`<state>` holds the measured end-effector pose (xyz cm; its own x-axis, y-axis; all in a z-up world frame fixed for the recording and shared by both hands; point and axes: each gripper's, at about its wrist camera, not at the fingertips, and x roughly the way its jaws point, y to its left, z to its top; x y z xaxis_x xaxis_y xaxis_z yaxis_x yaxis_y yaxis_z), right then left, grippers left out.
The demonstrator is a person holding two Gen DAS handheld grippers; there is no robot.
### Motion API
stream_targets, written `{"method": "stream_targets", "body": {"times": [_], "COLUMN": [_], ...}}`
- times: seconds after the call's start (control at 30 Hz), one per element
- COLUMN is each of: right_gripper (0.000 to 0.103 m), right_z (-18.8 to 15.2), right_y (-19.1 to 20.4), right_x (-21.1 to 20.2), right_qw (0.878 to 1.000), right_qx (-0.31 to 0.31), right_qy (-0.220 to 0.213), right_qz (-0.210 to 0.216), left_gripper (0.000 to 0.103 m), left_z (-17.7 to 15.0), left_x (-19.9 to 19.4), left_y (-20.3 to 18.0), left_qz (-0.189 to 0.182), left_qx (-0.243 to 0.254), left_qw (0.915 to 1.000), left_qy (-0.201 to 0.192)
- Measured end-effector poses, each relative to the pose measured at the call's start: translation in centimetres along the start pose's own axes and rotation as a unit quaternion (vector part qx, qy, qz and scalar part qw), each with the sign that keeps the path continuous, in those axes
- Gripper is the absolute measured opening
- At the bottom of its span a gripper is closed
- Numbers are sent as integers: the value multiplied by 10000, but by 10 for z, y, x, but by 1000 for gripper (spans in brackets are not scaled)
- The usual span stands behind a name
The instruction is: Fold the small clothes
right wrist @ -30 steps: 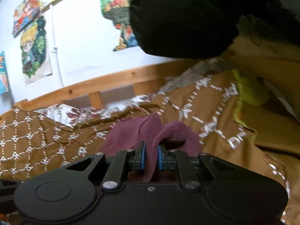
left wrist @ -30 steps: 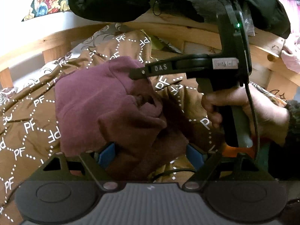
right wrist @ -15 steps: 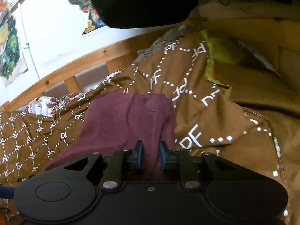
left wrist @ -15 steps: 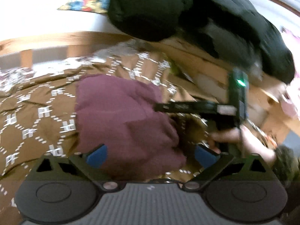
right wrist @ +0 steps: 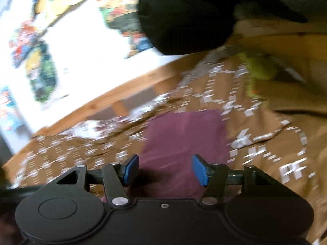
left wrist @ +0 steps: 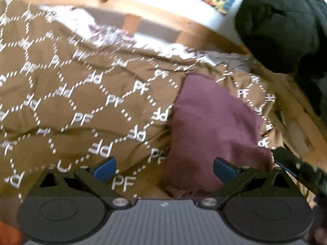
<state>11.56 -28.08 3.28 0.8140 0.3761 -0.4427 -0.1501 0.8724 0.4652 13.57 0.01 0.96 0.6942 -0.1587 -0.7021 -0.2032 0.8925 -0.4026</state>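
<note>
The maroon garment (left wrist: 214, 126) is soft, matt cloth with a faintly fuzzy nap. Under it the brown bedspread (left wrist: 61, 106) is smooth woven fabric – printed white letters, no sheen. The bed rail (right wrist: 126, 94) is bare light wood, knots showing. Each hand-held gripper (right wrist: 165, 170) is matt black plastic with blue rubbery-looking pads (right wrist: 199, 170) and small shiny metal screws – the left one (left wrist: 163, 168) alike.

Black grippers (left wrist: 164, 168), blue-padded jaws, silver screws
</note>
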Motion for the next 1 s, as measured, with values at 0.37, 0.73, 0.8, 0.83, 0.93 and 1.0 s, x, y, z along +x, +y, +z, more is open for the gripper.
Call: {"method": "stream_targets", "body": {"times": [0.37,0.73,0.8,0.83,0.93,1.0], "right_gripper": [6,5,5,5,4,4], "right_z": [-14,-49,-50,-51,-50,-45], "right_y": [34,18,16,15,8,-1], "right_x": [6,-12,-12,-13,-21,-28], "right_qw": [9903,9848,9838,9832,9851,9914], "right_qx": [-1054,-907,-955,-979,-803,-477], "right_qy": [830,1289,1307,1313,1278,1109], "right_qz": [-368,-732,-766,-807,-830,-507], "left_gripper": [102,102,102,102,102,102], "left_z": [-3,-12,-15,-16,-18,-19], "left_x": [-2,32,34,34,34,36], "left_y": [4,-13,-11,-10,-10,-10], "left_qz": [73,-178,-298,-321,-306,-206], "left_qx": [18,116,18,23,89,98], "left_qw": [9999,9982,9976,9974,9976,9981], "left_qy": [77,570,627,644,608,578]}}
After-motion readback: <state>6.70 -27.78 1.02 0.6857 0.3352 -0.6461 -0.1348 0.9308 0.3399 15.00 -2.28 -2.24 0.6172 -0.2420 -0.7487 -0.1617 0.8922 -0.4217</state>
